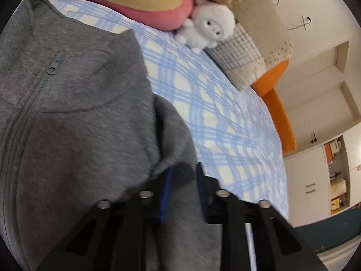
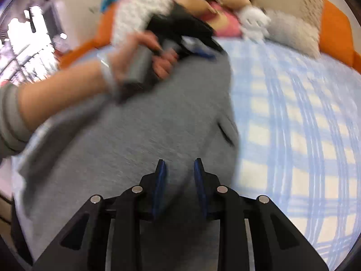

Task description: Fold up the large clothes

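Note:
A grey zip-up jacket (image 1: 79,113) lies on a blue plaid bed sheet (image 1: 214,113), its zip pull (image 1: 52,68) up near the collar. My left gripper (image 1: 182,180) is shut on a raised fold of the jacket's edge, and grey cloth fills the gap between its blue pads. In the blurred right wrist view the jacket (image 2: 146,135) spreads below my right gripper (image 2: 179,171). That gripper's pads stand apart over the cloth and nothing shows pinched between them. Far across the jacket, a person's hand (image 2: 140,52) holds the left gripper (image 2: 207,53) at the garment's far edge.
Plush toys, a white sheep (image 1: 209,27) and a pink one (image 1: 146,0), and pillows (image 1: 248,56) line the head of the bed. An orange bed frame (image 1: 277,103) borders the sheet (image 2: 293,124). White shelves (image 1: 336,180) stand beyond it. A forearm (image 2: 56,94) reaches in from the left.

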Motion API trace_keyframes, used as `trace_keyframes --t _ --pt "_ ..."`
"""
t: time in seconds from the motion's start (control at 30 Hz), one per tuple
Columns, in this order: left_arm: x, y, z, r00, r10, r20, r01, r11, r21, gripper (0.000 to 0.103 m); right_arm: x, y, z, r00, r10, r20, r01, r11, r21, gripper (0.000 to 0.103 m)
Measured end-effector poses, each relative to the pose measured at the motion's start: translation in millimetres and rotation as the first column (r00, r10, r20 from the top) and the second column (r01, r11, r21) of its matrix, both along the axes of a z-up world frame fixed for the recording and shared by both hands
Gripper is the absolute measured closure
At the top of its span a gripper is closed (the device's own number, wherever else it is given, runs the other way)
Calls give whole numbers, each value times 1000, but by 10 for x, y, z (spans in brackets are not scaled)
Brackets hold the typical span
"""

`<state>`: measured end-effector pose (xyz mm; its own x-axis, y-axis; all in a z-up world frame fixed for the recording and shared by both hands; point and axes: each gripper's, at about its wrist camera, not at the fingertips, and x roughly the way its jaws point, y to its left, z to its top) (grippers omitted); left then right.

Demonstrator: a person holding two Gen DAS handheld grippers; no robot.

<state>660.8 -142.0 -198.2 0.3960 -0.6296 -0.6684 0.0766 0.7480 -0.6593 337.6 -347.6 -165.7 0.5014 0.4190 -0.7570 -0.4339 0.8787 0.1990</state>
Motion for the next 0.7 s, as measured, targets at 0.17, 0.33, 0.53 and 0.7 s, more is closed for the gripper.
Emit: trace_keyframes --t 0.17,0.33,0.53,0.7 --pt "39 54 -52 1000 12 9 -12 1000 -14 95 -129 201 43 998 -6 69 15 991 -129 73" --pt "-391 169 462 993 -15 118 16 1000 -4 24 -139 99 -17 995 -43 91 53 992 -111 58" --pt "-1765 1012 1219 959 -32 282 43 999 -33 10 -163 161 9 989 -54 140 78 981 -175 52" --pt "-3003 2146 1488 934 41 354 -116 974 193 8 -124 160 0 988 -58 144 85 979 -184 50"
